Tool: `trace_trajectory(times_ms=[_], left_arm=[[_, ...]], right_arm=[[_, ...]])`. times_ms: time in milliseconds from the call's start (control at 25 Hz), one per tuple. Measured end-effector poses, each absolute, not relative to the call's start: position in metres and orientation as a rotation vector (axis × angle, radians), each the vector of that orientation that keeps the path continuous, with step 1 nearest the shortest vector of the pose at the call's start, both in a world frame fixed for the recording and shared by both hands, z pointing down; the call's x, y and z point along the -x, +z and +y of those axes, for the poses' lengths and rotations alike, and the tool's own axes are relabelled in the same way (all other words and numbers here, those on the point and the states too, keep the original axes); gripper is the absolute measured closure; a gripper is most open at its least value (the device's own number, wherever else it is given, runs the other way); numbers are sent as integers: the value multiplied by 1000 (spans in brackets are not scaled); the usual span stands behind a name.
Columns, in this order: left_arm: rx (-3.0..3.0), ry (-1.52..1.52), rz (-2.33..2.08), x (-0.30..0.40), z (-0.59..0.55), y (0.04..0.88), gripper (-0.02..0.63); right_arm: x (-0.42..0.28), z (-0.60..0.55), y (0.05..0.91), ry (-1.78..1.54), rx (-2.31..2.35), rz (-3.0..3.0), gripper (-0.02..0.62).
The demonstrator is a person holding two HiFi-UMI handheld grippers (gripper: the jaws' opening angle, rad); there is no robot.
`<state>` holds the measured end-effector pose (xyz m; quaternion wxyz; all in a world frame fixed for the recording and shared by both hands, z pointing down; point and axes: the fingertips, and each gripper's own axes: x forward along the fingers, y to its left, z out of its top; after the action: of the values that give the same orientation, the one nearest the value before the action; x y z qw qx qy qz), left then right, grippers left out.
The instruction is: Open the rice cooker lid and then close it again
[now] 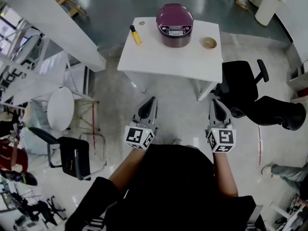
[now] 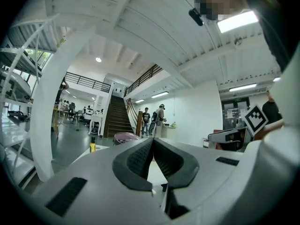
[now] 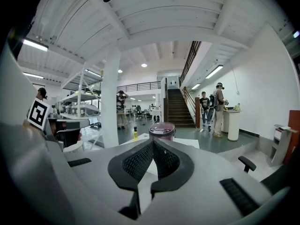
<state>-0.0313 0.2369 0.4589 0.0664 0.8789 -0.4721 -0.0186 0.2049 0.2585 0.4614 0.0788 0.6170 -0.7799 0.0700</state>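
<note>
While the rice cooker (image 1: 174,25) (lid (image 1: 174,13) down) sits well ahead, left claw (image 1: 152,100) and right claw (image 1: 214,102) are pinched together, empty.

The person wears a black short-sleeved top (image 1: 173,177). The left gripper (image 1: 153,100) and right gripper (image 1: 214,101) are pale grey with black ribbed pads (image 2: 140,158); each carries a cube (image 1: 139,136) of black-and-white square markers.

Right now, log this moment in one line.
rice cooker: closed, on table | left tool: shut, empty | right tool: shut, empty | stage: pre-contact
</note>
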Motion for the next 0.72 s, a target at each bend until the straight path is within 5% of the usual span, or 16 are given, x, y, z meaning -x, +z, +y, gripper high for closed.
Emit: trace_trajectory(times_ms=[720], left_arm=[[-2653, 9, -1414, 37, 262, 474, 603]], right_arm=[[-199, 278, 466, 206, -1822, -2343, 597]])
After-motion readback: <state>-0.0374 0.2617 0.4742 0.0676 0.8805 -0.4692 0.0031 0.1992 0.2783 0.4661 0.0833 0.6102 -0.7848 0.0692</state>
